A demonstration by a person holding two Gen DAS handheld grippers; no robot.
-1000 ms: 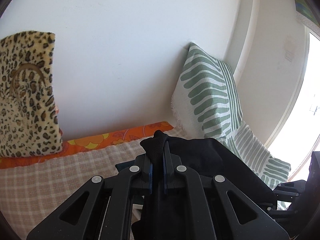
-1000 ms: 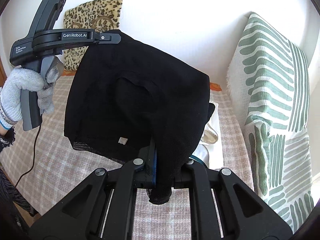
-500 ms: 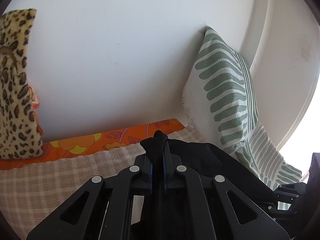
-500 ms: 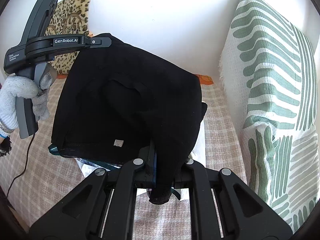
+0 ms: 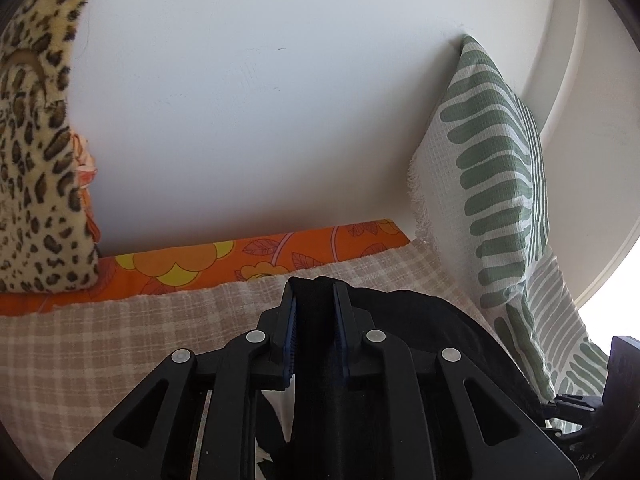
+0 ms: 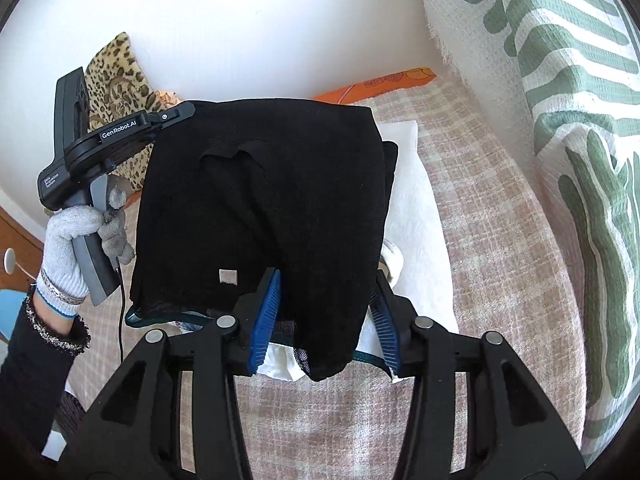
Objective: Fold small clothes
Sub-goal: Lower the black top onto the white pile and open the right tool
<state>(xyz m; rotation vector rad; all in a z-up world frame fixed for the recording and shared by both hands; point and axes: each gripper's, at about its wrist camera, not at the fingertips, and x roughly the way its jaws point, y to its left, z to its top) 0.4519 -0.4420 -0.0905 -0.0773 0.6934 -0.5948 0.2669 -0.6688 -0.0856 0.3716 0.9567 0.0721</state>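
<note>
A black folded garment (image 6: 260, 208) with a small grey tag lies spread over a pile of white clothes (image 6: 412, 216) on the checked bed cover. My right gripper (image 6: 326, 304) is open, its blue pads on either side of the garment's near edge, which still lies between them. My left gripper (image 5: 315, 300) is partly open with the black cloth (image 5: 400, 320) still lying between its fingers. In the right wrist view the left gripper (image 6: 176, 114) sits at the garment's far left corner, held by a gloved hand (image 6: 68, 248).
A green and white patterned cushion (image 6: 560, 120) leans against the wall on the right. A leopard-print cushion (image 5: 36, 160) stands at the left. An orange floral sheet (image 5: 220, 260) runs along the wall. The beige checked cover (image 6: 480, 280) spreads all around.
Both grippers have lowered the black garment onto the white pile and opened their fingers. The garment was pinched and hung in the air before; now it rests flat.
</note>
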